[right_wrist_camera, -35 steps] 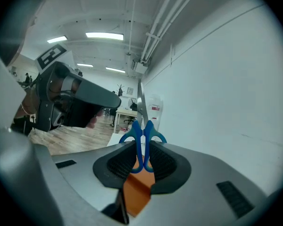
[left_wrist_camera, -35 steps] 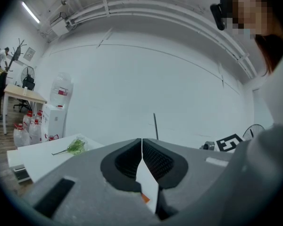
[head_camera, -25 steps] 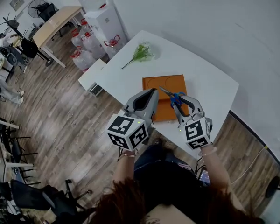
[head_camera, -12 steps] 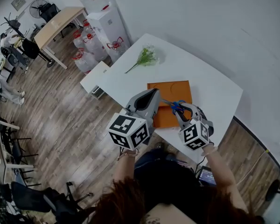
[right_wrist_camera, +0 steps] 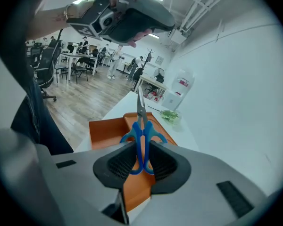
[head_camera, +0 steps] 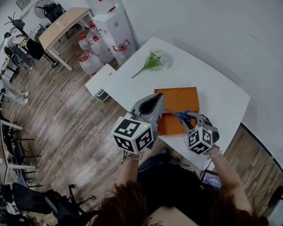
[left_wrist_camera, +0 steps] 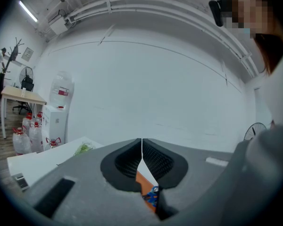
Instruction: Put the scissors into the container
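Right gripper view: right gripper (right_wrist_camera: 140, 160) clamped on scissors (right_wrist_camera: 141, 128) handles | left gripper (left_wrist_camera: 142, 150) jaws together

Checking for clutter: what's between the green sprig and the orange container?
Only bare white table separates sprig and container, per the head view.
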`<state>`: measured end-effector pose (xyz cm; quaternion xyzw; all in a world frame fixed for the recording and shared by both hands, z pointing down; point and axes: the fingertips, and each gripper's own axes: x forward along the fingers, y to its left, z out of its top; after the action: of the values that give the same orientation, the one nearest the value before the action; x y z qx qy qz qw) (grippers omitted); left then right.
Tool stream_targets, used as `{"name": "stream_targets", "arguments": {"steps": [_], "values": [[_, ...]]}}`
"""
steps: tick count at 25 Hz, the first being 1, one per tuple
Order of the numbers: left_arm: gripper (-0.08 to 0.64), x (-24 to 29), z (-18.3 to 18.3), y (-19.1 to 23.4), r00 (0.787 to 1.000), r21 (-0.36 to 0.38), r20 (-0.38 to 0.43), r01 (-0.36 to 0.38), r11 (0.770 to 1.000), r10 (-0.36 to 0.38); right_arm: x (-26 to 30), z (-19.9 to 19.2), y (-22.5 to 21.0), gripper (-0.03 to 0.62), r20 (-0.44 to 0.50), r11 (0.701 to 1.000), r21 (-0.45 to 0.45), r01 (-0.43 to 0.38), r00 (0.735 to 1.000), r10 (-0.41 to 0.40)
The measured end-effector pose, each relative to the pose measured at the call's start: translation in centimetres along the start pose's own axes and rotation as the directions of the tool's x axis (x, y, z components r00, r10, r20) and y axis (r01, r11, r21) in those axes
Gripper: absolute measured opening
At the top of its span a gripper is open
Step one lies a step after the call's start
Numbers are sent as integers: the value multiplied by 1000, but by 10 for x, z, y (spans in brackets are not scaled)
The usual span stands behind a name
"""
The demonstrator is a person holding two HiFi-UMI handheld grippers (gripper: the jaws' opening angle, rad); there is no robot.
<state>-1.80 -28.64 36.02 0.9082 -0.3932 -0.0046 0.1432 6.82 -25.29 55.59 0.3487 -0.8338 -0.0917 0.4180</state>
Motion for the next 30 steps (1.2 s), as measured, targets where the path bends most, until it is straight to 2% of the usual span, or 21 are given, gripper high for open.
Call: {"name": "stream_targets", "arguments": {"steps": [15, 30], "values": [[21, 6, -10, 15, 1000, -12, -21, -15, 1000, 15, 45, -42, 25, 78, -124, 983, -121, -140, 984, 125], [21, -4, -17, 24, 999, -37, -30, -33, 999, 32, 76, -74, 47, 78, -300, 949, -121, -291, 922, 245]]}}
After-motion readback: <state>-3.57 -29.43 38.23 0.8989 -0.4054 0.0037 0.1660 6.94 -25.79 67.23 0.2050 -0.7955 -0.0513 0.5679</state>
